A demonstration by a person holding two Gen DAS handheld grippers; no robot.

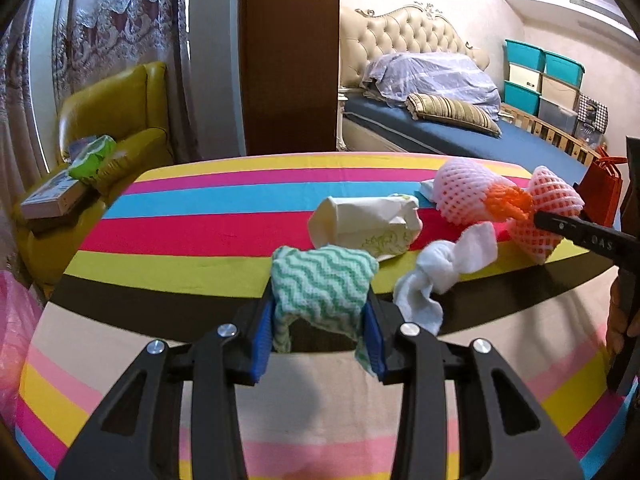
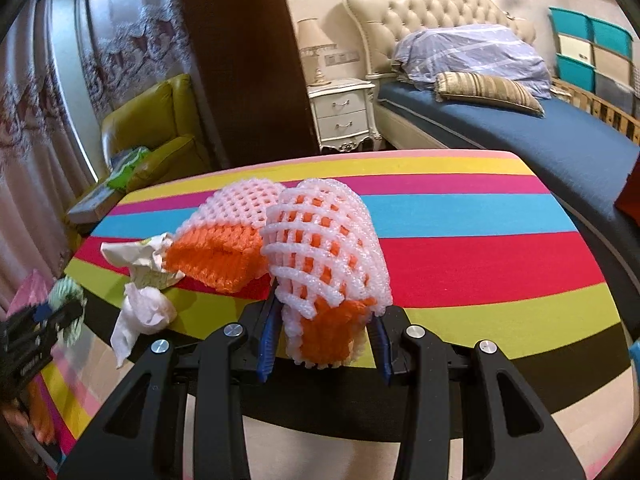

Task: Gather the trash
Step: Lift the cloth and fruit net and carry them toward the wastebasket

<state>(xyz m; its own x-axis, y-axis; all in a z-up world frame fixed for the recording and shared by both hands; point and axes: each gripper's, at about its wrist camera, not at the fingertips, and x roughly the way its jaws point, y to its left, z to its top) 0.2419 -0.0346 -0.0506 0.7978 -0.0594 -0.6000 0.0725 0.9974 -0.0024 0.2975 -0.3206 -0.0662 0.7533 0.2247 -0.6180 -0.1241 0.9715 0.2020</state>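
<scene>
My left gripper (image 1: pixel 320 340) is shut on a green-and-white wavy cloth (image 1: pixel 320 284), held at the near edge of the striped table (image 1: pixel 180 236). My right gripper (image 2: pixel 326 344) is shut on a pink-and-orange foam fruit net (image 2: pixel 328 248); it also shows in the left wrist view (image 1: pixel 548 208). A second foam net (image 2: pixel 232 232) lies just behind it on the table. A crumpled paper cup (image 1: pixel 368 224) and a white tissue wad (image 1: pixel 436 272) lie mid-table between the grippers.
A yellow-green armchair (image 1: pixel 116 120) with a green packet and a box stands left of the table. A pink plastic bag (image 1: pixel 16 320) hangs at the far left. A bed (image 2: pixel 520 120) and a nightstand (image 2: pixel 344 116) lie beyond the table.
</scene>
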